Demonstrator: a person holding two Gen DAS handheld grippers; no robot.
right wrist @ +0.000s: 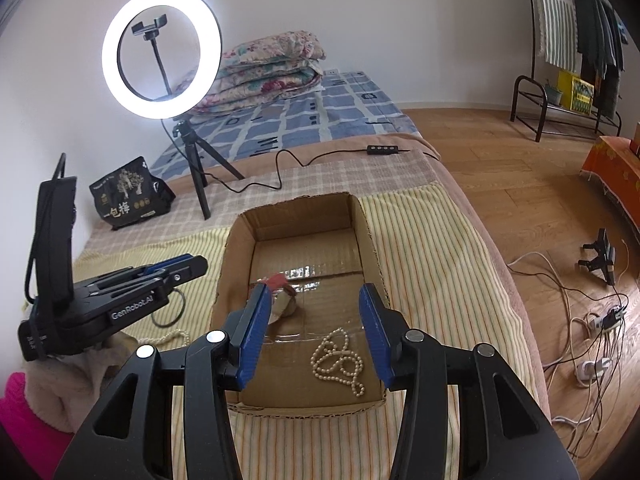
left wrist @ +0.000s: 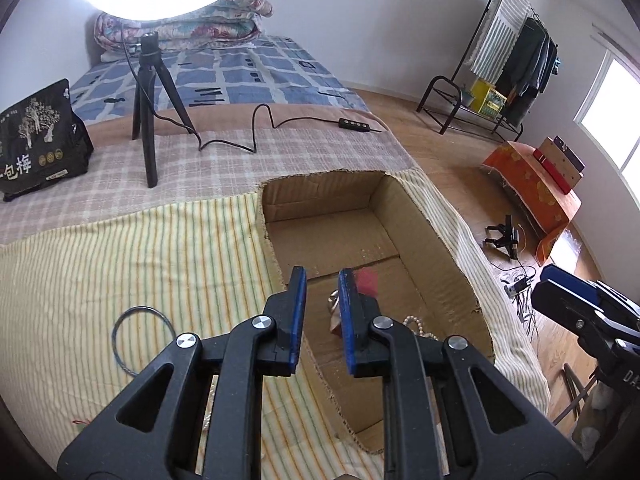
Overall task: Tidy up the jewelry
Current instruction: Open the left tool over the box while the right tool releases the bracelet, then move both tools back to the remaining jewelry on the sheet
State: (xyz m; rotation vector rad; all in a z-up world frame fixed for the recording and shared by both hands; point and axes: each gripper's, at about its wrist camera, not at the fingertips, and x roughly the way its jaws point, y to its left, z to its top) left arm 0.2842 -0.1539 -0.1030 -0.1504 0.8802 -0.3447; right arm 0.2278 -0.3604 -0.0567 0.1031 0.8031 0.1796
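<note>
An open cardboard box (right wrist: 296,204) lies on the striped cloth. On its floor are a white pearl necklace (right wrist: 338,356) and a red and silver trinket (right wrist: 282,300). My right gripper (right wrist: 314,292) stands open above the box, with the necklace below and between its blue fingers, untouched. My left gripper (left wrist: 322,276) hovers over the box's left rim (left wrist: 264,216), its jaws a narrow gap apart with nothing in them; the trinket (left wrist: 366,280) shows past its right finger. A thin dark bangle (left wrist: 140,340) lies on the cloth to the left. A second pearl string (right wrist: 168,338) lies on the cloth beside the box.
A ring light on a tripod (right wrist: 160,64) stands behind the box, its cable (left wrist: 256,128) trailing across the checked blanket. A black snack bag (left wrist: 40,144) sits at far left. The bed edge drops to a wooden floor (right wrist: 500,184) with cables on the right.
</note>
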